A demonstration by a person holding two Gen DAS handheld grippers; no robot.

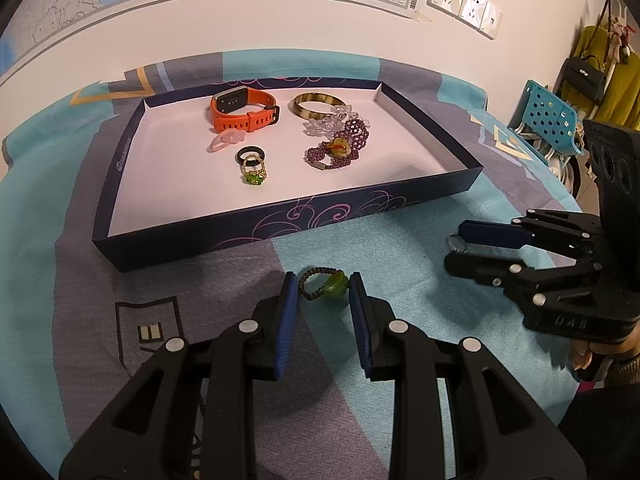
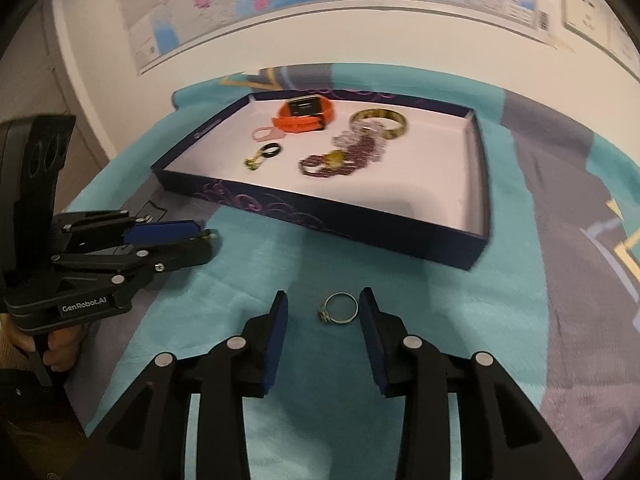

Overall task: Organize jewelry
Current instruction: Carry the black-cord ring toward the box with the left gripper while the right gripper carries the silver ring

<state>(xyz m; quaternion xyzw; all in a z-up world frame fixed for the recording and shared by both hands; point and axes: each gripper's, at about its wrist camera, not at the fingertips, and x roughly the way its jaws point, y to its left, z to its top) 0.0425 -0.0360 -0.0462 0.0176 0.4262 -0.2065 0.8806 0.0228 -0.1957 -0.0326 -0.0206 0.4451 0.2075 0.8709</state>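
Note:
A dark blue tray (image 1: 280,220) (image 2: 320,216) with a white floor holds an orange watch (image 1: 244,114) (image 2: 306,114), a tortoiseshell bangle (image 1: 316,104) (image 2: 380,124), purple bead bracelets (image 1: 340,146) (image 2: 340,156), a pink ring (image 1: 224,140), a black ring (image 1: 250,156) and a green-stone ring (image 1: 254,174). My left gripper (image 1: 323,286) is open around a beaded ring with a green stone (image 1: 326,284) lying on the cloth. My right gripper (image 2: 322,308) is open around a thin silver ring (image 2: 338,308) on the cloth.
The table is covered by a teal and grey cloth (image 1: 400,248). Maps hang on the wall behind. A blue perforated chair (image 1: 552,120) and hanging bags stand at the right. Each gripper shows in the other's view, right (image 1: 456,248) and left (image 2: 206,242).

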